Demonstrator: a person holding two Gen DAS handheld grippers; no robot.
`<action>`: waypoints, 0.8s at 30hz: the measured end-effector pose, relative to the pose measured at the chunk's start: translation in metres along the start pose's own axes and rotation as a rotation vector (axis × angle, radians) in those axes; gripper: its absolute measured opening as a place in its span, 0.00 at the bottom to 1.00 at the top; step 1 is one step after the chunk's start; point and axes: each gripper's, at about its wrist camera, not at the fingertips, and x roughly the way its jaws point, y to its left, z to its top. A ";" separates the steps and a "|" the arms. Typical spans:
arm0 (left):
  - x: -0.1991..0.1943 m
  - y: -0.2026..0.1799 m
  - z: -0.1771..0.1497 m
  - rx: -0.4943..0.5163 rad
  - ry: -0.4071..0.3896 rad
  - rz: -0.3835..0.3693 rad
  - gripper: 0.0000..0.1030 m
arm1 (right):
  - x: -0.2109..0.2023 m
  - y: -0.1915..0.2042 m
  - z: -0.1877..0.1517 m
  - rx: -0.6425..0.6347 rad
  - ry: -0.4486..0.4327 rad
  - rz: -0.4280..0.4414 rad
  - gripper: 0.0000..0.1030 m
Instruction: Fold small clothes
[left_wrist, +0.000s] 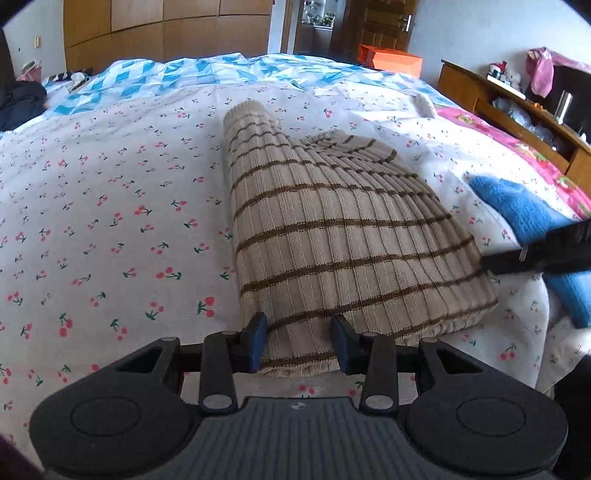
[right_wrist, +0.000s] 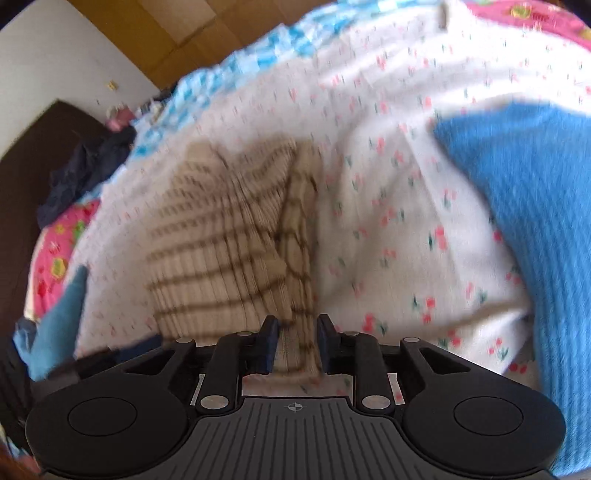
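Note:
A beige ribbed knit garment (left_wrist: 332, 229) with thin brown stripes lies folded on the cherry-print bedsheet (left_wrist: 110, 221). Its near hem sits flat between the fingers of my left gripper (left_wrist: 299, 341), whose jaws stand apart around the fabric without pinching it. In the left wrist view a dark finger of the right gripper (left_wrist: 535, 254) reaches in at the garment's right edge. The right wrist view is blurred. There the same garment (right_wrist: 221, 240) runs down into the narrow gap of my right gripper (right_wrist: 297, 341), with a strip of hem between the pads and no visible bunching.
A blue knit garment (left_wrist: 524, 214) lies on the bed to the right (right_wrist: 535, 221). A blue-and-white quilt (left_wrist: 184, 74) covers the far end. A wooden shelf unit (left_wrist: 480, 88) runs along the right side, and an orange box (left_wrist: 391, 59) stands beyond the bed. Dark clothes (right_wrist: 85, 170) are heaped at one bed edge.

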 end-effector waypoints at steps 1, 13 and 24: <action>-0.001 0.001 0.001 -0.004 0.000 -0.003 0.42 | -0.001 0.003 0.009 0.001 -0.035 0.008 0.24; -0.014 -0.003 0.018 0.011 -0.084 0.001 0.42 | 0.097 0.001 0.066 0.133 -0.103 0.012 0.34; 0.014 0.010 0.026 -0.076 -0.080 0.021 0.46 | 0.084 -0.009 0.057 0.171 -0.208 0.005 0.12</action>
